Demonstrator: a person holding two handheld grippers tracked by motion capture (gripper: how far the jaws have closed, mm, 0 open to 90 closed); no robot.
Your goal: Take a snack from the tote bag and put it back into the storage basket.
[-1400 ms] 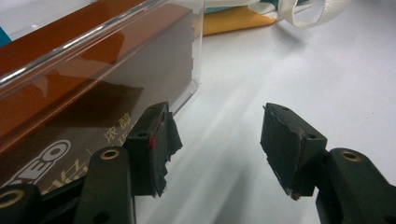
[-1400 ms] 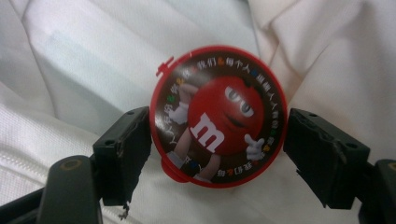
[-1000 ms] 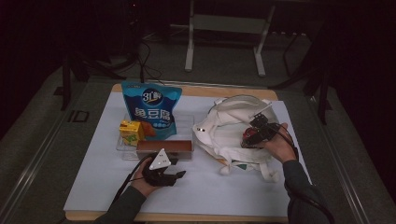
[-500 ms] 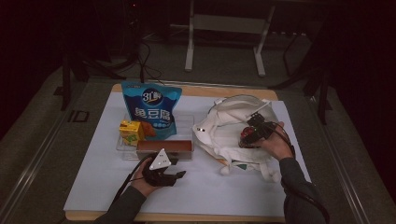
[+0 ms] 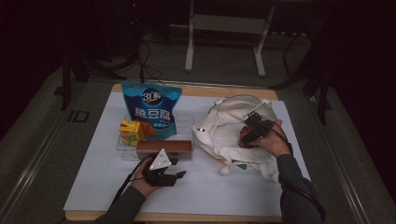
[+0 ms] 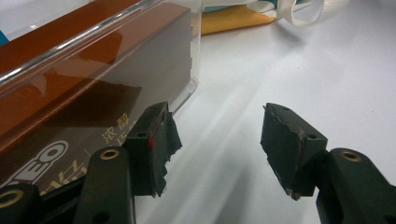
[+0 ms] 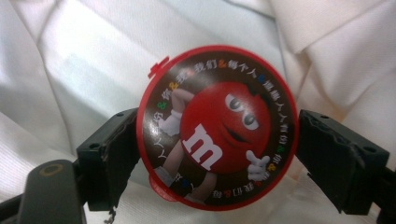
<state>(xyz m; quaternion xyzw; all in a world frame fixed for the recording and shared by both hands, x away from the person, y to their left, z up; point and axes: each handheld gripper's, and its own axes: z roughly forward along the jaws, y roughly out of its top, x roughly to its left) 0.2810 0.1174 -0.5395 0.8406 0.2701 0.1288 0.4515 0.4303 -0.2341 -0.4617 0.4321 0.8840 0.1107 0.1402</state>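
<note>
Between the jaws of the right gripper [image 7: 219, 140] we find the round candy tub [image 7: 217, 128], its red-rimmed printed lid facing the camera; both black jaws press its rim, at 9 and 3 o'clock of the lid, so the gripper is closed on it at tub width. In the high view the tub [image 5: 246, 138] sits over the white cloth bag [image 5: 224, 126], just at 6 o'clock of the bag's open mouth. We judge the coming move to turn on this: the mouth lies at roughly 12 o'clock from the held tub, and the tub's axis runs along the gripper's line of sight, lid toward the hand. The right hand is plainly the nearer to the bag.

We note the left gripper [image 6: 215, 144] resting on the white table cover [image 5: 93, 186], jaws wide apart and empty, with the brown box [image 6: 70, 88] in its clear tray touching the left-hand jaw.

Against the frame one second ago, the right gripper has shifted slightly toward 11 o'clock over the bag; the left gripper has stayed put.
</note>
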